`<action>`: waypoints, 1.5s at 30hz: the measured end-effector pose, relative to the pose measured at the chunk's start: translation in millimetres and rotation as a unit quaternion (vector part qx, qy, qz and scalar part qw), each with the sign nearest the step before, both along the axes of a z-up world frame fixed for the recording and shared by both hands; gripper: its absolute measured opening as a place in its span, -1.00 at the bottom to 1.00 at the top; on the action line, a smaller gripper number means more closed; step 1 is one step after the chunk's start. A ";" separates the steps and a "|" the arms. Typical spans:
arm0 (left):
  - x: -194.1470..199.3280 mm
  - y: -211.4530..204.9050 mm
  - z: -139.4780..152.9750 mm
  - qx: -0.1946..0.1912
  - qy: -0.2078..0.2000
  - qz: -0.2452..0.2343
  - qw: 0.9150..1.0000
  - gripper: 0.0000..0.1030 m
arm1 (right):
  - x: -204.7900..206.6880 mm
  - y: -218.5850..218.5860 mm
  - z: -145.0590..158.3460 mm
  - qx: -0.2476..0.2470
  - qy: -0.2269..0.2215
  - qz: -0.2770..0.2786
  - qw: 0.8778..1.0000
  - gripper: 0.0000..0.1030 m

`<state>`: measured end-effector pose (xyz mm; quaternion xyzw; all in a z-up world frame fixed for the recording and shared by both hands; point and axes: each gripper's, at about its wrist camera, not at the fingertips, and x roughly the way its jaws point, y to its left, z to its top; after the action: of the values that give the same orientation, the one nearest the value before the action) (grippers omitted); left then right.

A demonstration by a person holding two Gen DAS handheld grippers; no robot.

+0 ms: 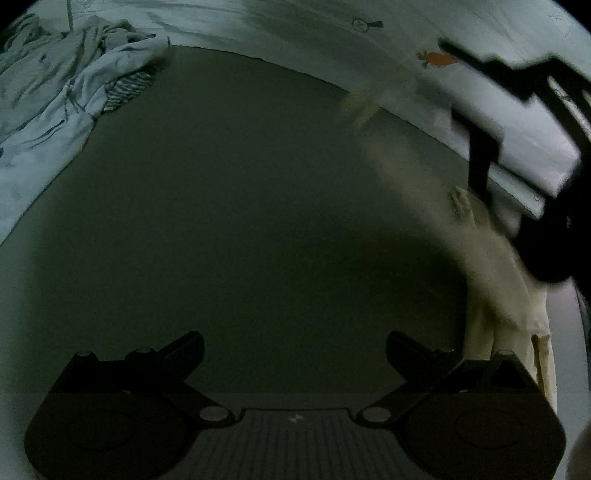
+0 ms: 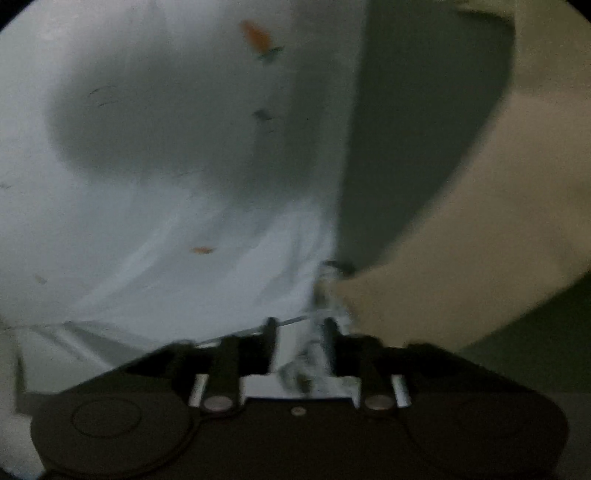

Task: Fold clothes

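Over the dark olive surface (image 1: pixel 236 206), left gripper (image 1: pixel 294 350) hovering, pointed forward and slightly down, fingers (image 1: pixel 184 345) spread wide with nothing between them. Whether that surface is a bench or a bed cannot be told.

Up at the far right of the left wrist view, right gripper (image 1: pixel 491 122) seen as a dark blurred shape held high, a cream garment (image 1: pixel 495 280) trailing down beneath it to the surface. From the right wrist view, right gripper (image 2: pixel 300 334) fingers (image 2: pixel 271 332) drawn close together and pinching a bunched edge of pale blue-white fabric (image 2: pixel 310 354); cream garment (image 2: pixel 461 229) sweeping away to the right just beside that pinch. Whether the cream cloth is also caught between the fingers cannot be told through the blur.

Behind, a pale sheet (image 2: pixel 147 147) printed with small orange carrots (image 2: pixel 256 35), 1 of them also clear in the left wrist view (image 1: pixel 437 59). At far left, a crumpled pile of clothes (image 1: pixel 55 92), light blue with a striped piece tucked in, well apart from both grippers.

No readable writing or brand anywhere.
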<state>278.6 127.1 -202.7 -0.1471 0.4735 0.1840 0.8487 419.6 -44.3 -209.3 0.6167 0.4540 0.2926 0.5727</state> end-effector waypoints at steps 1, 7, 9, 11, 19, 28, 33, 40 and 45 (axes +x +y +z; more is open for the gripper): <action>0.5 -2.6 -0.4 0.001 0.001 -0.005 1.000 1.00 | -2.7 -8.8 -2.1 -0.011 0.002 -0.007 1.000 -0.30; 9.4 -39.1 -4.5 -0.004 0.005 -0.048 0.999 1.00 | -22.7 -102.4 -2.8 -0.107 -0.035 -0.037 0.993 -0.26; 10.2 -59.6 -7.2 -0.001 0.015 -0.072 0.997 1.00 | -32.2 -149.1 1.8 -0.164 -0.068 -0.045 0.983 -0.17; 9.5 -82.6 -11.1 0.005 0.024 -0.095 0.995 1.00 | -51.6 -180.9 13.0 -0.254 -0.110 -0.038 0.960 -0.08; -18.9 -173.9 -29.5 0.042 0.074 -0.176 0.981 1.00 | -156.7 -289.5 15.2 -0.513 -0.158 0.034 0.843 -0.16; -49.1 -208.8 -53.8 0.072 0.136 -0.160 0.975 1.00 | -203.4 -324.3 1.8 -0.546 -0.178 0.084 0.814 -0.35; -61.5 -205.1 -58.8 0.064 0.156 -0.133 0.977 1.00 | -206.9 -330.6 -2.4 -0.514 -0.177 0.091 0.834 -0.83; -59.2 -190.3 -64.7 0.027 0.160 -0.101 0.982 1.00 | -210.0 -333.8 4.0 -0.422 -0.181 0.067 0.886 -0.91; -56.8 -185.5 -65.3 0.026 0.159 -0.104 0.981 1.00 | -208.9 -326.0 -1.5 -0.324 -0.153 0.049 0.932 -0.91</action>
<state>221.7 -58.4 -268.1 -0.0436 0.6100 0.1279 0.7808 210.8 -370.3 -210.8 0.3226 0.4606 0.2487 0.7886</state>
